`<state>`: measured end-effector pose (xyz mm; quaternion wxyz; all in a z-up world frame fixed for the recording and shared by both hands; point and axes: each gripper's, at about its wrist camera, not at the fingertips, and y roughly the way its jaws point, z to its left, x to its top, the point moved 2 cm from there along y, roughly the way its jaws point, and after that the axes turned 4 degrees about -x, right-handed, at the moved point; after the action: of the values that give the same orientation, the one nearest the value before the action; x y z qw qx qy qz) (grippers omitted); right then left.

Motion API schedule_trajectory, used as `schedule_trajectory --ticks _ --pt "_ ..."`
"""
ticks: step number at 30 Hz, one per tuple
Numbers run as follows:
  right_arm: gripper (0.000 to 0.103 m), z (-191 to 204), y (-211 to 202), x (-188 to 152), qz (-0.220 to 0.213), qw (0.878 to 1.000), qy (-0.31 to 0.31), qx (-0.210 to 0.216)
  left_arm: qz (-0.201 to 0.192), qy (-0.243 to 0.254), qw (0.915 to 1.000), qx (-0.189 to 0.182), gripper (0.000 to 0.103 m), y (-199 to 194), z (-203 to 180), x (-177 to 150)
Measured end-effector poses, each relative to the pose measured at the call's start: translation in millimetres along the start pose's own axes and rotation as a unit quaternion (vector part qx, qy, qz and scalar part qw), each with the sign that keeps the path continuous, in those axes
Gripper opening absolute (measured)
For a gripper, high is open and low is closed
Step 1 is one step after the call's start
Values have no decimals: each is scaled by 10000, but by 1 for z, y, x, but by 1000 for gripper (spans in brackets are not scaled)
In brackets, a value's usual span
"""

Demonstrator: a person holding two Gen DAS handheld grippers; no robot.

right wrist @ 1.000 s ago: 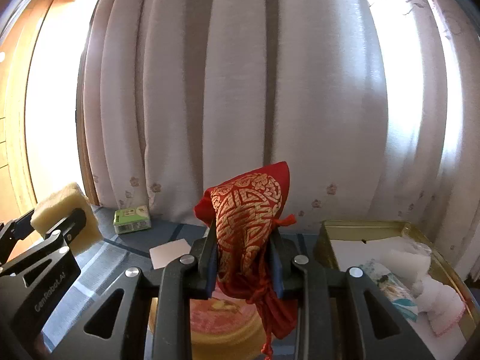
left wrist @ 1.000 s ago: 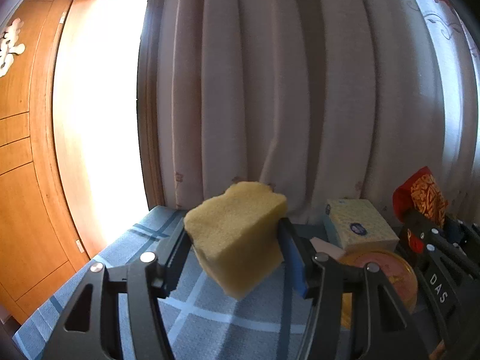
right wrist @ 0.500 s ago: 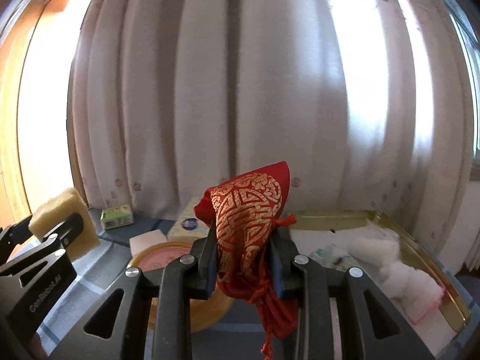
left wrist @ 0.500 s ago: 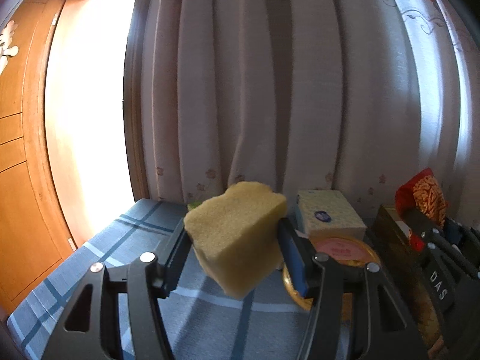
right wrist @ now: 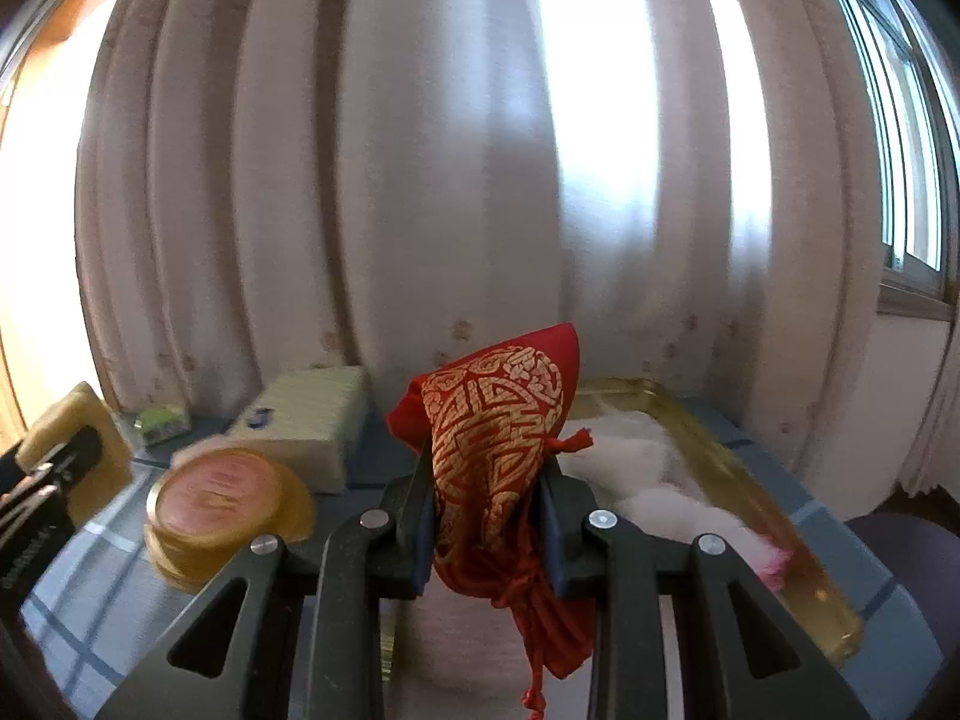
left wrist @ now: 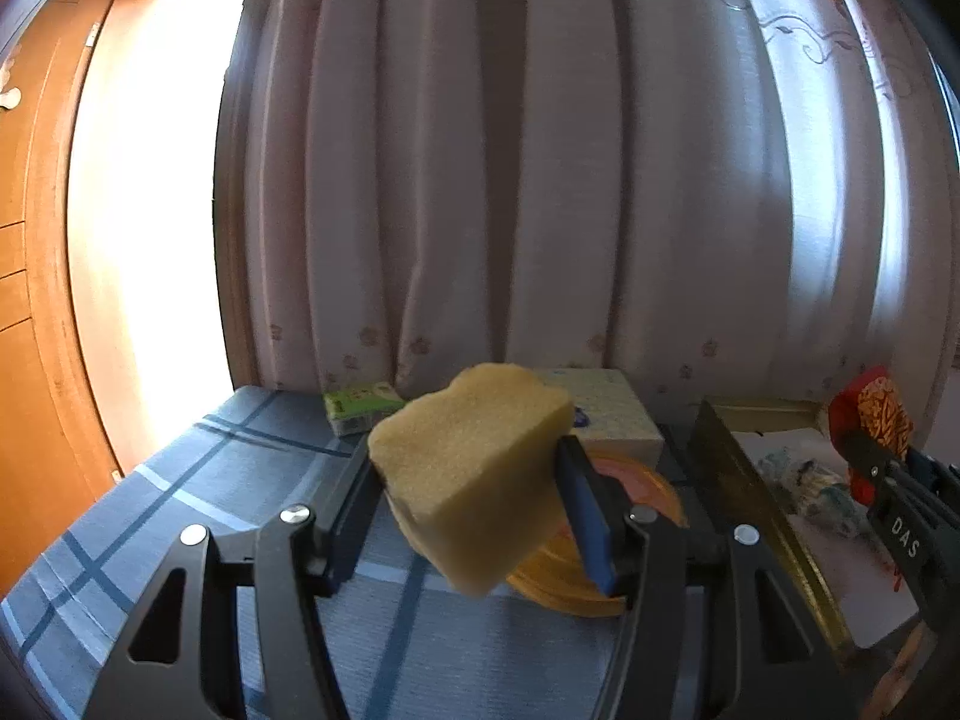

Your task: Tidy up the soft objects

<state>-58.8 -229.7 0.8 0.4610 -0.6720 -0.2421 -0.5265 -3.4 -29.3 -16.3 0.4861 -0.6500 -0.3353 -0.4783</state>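
Left gripper (left wrist: pixel 468 516) clamping yellow sponge (left wrist: pixel 474 468) between its fingers. Right gripper (right wrist: pixel 486 516) pinching red pouch (right wrist: pixel 498 450), hanging above gold tray (right wrist: pixel 774 516).

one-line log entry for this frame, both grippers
left gripper: shut on yellow sponge, held aloft | right gripper: shut on red pouch, above gold tray | tray: white soft items inside

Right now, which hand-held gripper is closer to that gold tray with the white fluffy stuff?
The right hand-held gripper, holding the red pouch, hangs over the gold tray. The left hand-held gripper, clamping the yellow sponge, sits off the tray's left side.
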Motion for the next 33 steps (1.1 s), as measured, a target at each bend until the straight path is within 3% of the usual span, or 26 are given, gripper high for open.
schedule_trajectory --ticks 7,23,33 --pt "31 -29 2 1 83 9991 -143 -391 220 -254 9982 -490 58 5 -23 -5" --pt "31 -73 9 11 143 9967 -253 -761 141 181 9915 -1280 58 -2 -103 9" --pt "31 -95 17 17 268 9958 -254 -833 138 347 9871 -1558 58 -3 -143 16"
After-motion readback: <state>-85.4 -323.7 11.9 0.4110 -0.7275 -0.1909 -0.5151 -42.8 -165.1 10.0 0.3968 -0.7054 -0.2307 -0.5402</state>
